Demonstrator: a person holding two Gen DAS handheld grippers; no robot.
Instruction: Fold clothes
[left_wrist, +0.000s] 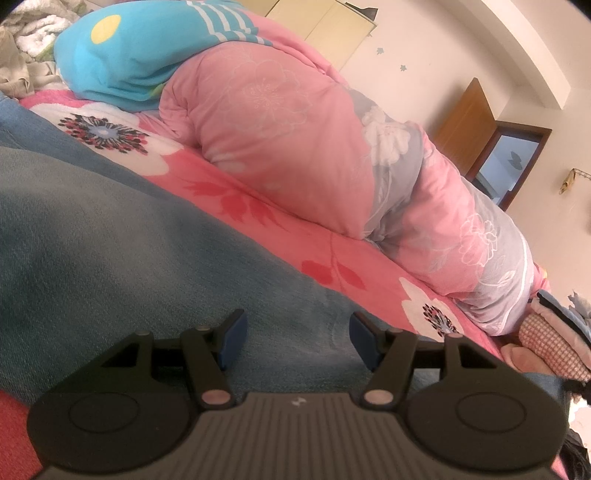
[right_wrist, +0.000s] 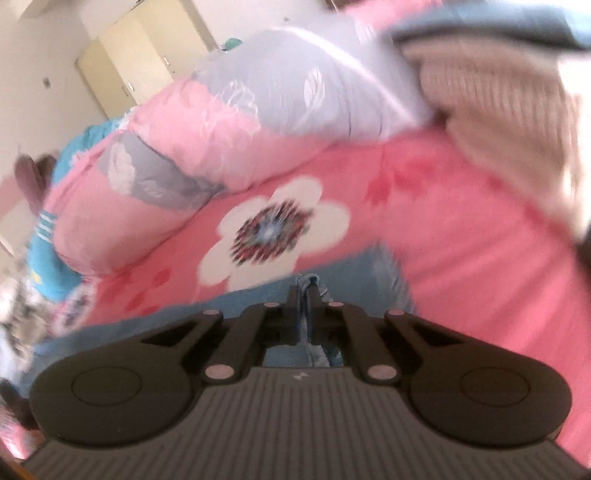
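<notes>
A fold of the blue-grey garment (right_wrist: 314, 291) is pinched between the closed fingers of the right gripper (right_wrist: 307, 295), a grasp seen only in the blurred right wrist view. In the left wrist view the same soft, napped cloth (left_wrist: 110, 229) is spread beneath the left gripper (left_wrist: 297, 338), whose fingers are parted and hold nothing. Beyond both lie a pink flowered bedsheet (left_wrist: 258, 206) and a rolled quilt (left_wrist: 280, 129) (puffy, pink and grey).

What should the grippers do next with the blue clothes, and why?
Probably close the left hand-held gripper on the blue garment: its jaws stand open over the fabric, while the right hand-held gripper already pinches a blue edge, so both can lift and fold.
</notes>
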